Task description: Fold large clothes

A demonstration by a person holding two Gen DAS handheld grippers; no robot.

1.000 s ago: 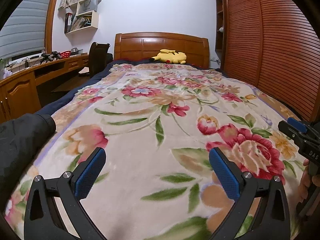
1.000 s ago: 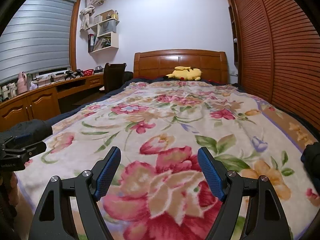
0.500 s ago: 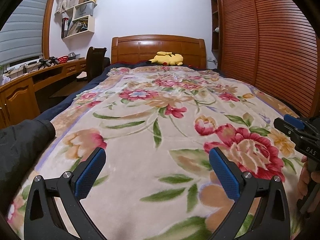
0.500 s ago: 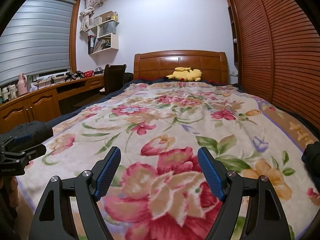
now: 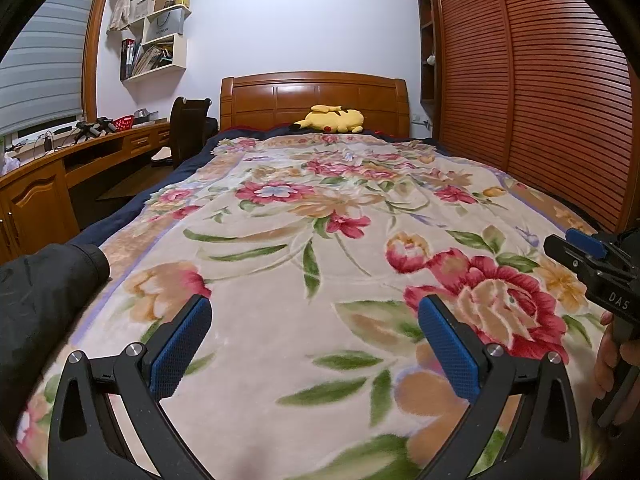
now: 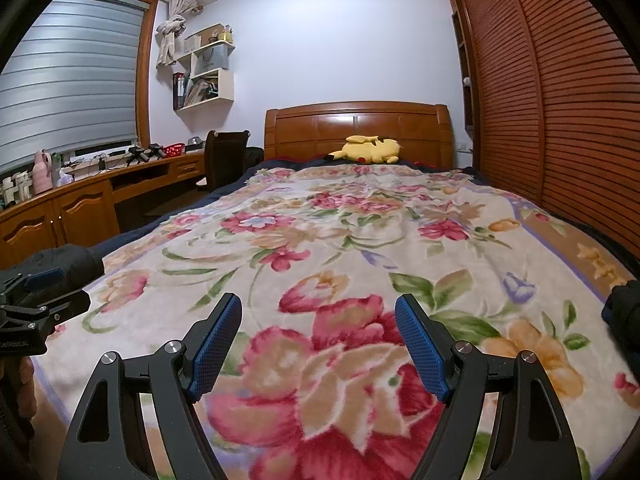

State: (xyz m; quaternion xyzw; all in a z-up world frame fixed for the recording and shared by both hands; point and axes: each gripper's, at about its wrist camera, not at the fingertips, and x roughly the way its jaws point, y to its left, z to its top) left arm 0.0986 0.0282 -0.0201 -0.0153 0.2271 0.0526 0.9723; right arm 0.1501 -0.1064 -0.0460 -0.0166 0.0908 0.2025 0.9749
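A black garment (image 5: 44,304) lies at the bed's near left edge, one cuffed sleeve pointing across the floral blanket (image 5: 280,320). My left gripper (image 5: 314,308) hovers over the blanket just right of that sleeve, open and empty. My right gripper (image 6: 318,304) is also open and empty, above a big red flower on the blanket (image 6: 360,240). The same black sleeve (image 6: 76,260) shows at the left of the right wrist view, behind the left tool's body (image 6: 36,304). A dark piece of cloth (image 6: 624,316) sits at the right edge; I cannot tell what it is.
A yellow plush toy (image 5: 332,120) rests by the wooden headboard (image 5: 316,96). A slatted wooden wardrobe (image 5: 540,100) runs along the bed's right side. On the left are a desk (image 5: 60,172), a dark chair (image 5: 190,128) and wall shelves (image 5: 156,48).
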